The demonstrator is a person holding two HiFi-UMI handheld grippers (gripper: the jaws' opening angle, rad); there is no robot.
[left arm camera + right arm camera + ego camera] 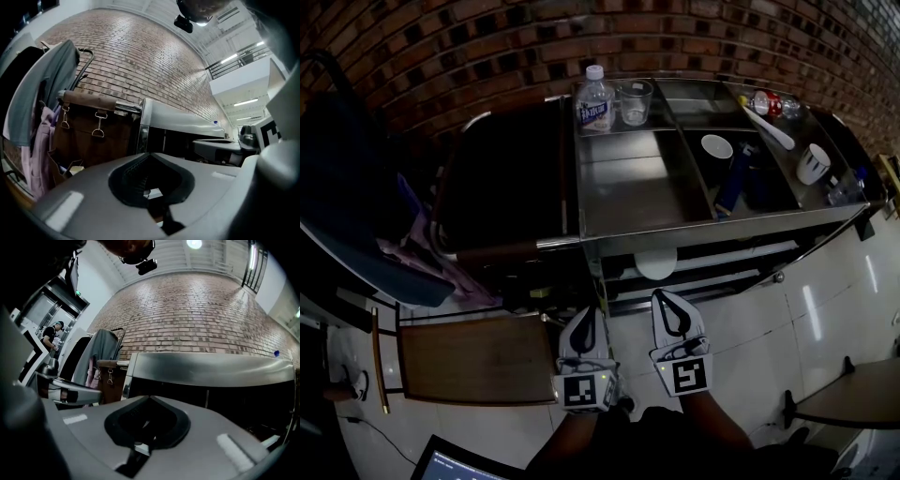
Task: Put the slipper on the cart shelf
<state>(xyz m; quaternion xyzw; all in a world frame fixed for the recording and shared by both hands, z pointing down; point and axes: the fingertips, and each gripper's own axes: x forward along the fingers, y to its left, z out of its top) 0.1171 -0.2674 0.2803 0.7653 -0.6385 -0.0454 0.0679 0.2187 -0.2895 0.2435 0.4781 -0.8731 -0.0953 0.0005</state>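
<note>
Head view: rough red-brown brick wall (487, 47) far beyond both claws. Nearer, boxy stainless-steel cart (637, 187), smooth and shiny, straight ahead of left gripper (588, 314) and right gripper (662, 296). Both clamped together, flat grey jaws meeting on nothing. Just past right tips, on lower cart shelf (722, 267), pale rounded shape (656, 264), perhaps the slipper; cannot tell. Farther off on the cart top, ribbed clear plastic bottle (595, 103), glass tumbler (635, 101).
</note>
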